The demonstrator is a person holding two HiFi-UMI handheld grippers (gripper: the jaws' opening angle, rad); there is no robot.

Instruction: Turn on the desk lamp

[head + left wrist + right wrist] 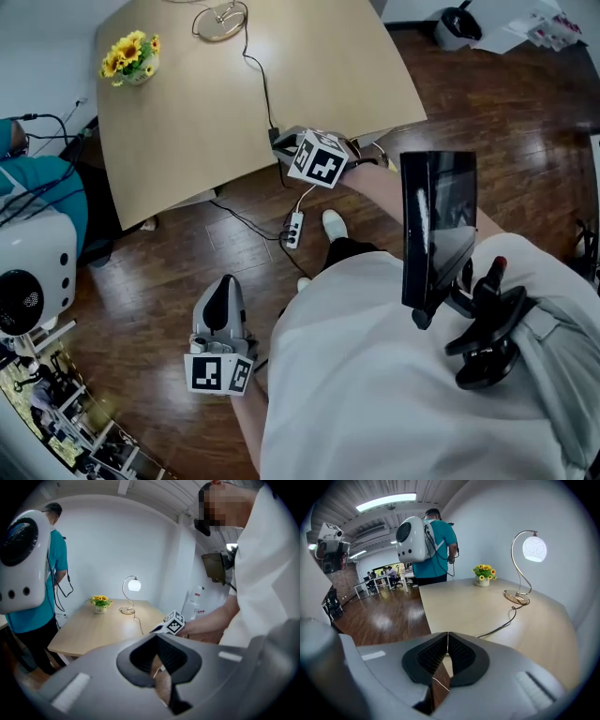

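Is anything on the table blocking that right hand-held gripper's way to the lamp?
Nothing visible does. Between the right hand-held gripper and the desk lamp lie only bare table and the lamp's cord. The sunflower pot stands off to the side.

On the table [459,606] the desk lamp [534,548] stands right of the flowers [483,576], cord [506,620] running toward the edge

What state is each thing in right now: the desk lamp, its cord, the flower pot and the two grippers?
desk lamp: on, shade glowing
lamp cord: lying slack
flower pot: upright
left gripper: shut, empty
right gripper: shut, empty
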